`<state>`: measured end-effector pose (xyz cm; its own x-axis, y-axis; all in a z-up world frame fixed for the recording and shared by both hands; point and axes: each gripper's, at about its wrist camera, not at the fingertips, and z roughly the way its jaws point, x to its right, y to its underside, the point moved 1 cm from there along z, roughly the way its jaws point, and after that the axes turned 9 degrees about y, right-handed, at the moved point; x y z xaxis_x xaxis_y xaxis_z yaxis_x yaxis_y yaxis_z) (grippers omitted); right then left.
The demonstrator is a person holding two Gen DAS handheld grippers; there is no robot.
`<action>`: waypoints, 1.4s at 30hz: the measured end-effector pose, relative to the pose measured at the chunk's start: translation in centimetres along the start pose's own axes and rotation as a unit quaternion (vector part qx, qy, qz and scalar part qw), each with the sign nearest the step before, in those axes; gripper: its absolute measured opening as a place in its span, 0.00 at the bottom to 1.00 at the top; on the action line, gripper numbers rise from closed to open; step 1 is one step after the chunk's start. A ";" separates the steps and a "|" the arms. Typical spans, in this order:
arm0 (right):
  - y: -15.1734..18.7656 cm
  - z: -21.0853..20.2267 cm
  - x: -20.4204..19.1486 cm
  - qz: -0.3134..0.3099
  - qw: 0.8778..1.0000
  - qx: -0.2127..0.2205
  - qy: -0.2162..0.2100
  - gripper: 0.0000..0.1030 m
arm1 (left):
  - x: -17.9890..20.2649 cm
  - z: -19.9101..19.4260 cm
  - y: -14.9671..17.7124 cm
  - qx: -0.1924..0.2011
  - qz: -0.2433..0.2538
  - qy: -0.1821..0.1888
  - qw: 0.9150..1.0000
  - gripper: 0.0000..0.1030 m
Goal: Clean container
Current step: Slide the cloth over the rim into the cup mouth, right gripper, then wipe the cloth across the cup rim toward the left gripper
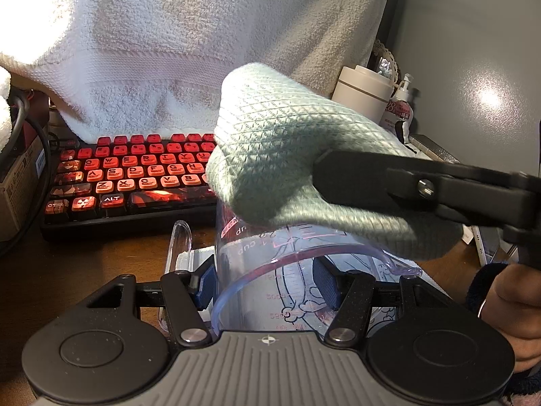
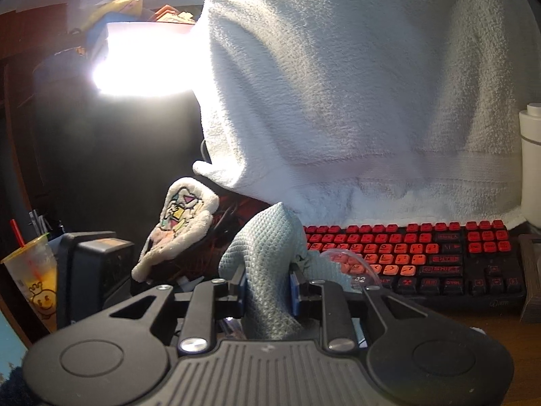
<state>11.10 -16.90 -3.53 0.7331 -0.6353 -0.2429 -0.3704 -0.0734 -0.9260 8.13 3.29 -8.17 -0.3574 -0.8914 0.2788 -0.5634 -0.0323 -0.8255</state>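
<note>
Clamping the cup (image 1: pixel 270 284) with our left hand-held gripper (image 1: pixel 267 286) keeps it steady on the surface (image 1: pixel 84 264), so our right hand-held gripper (image 2: pixel 267 291), pinching the cloth (image 1: pixel 287 155), can wipe its rim.

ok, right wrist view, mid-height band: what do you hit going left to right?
Drink cup with red straw → black box → fluffy patterned pouch → pale green cloth held in the right gripper → red-and-black keyboard → white bottle at the right edge.
</note>
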 end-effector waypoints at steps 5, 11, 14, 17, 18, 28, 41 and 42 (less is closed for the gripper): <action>0.1 -0.2 -0.4 -0.006 0.998 -0.013 -0.057 0.24 | 0.1 0.0 0.0 0.000 0.000 0.000 1.000 0.57; 0.1 -0.3 -0.7 -0.014 0.997 -0.017 -0.074 0.24 | 0.1 0.0 0.0 0.000 0.000 0.000 1.000 0.57; 0.1 -0.2 -0.5 -0.012 0.998 -0.013 -0.058 0.21 | 0.0 0.0 0.0 0.000 0.000 0.001 1.000 0.57; 0.2 -0.1 -0.5 -0.013 1.000 -0.003 -0.029 0.21 | 0.0 0.0 0.0 0.000 0.000 0.001 1.000 0.57; 0.2 -0.1 -0.5 -0.013 1.000 0.000 -0.019 0.21 | 0.0 0.0 0.0 0.000 0.000 0.001 1.000 0.57; 0.1 -0.2 -0.1 -0.004 1.000 -0.001 -0.021 0.23 | -0.2 -0.1 -0.1 0.000 -0.001 0.001 1.000 0.57; 0.3 -0.4 -1.1 -0.027 0.999 -0.003 -0.042 0.21 | -0.2 0.0 -0.1 0.000 0.000 0.001 1.000 0.57; 0.2 -0.3 -1.0 -0.025 0.999 -0.001 -0.032 0.21 | -0.2 0.0 -0.1 0.000 0.000 0.001 1.000 0.57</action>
<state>10.09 -16.49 -3.42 0.7855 -0.5805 -0.2148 -0.3338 -0.1051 -0.9368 8.28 3.49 -8.11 -0.3585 -0.8905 0.2801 -0.5643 -0.0324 -0.8249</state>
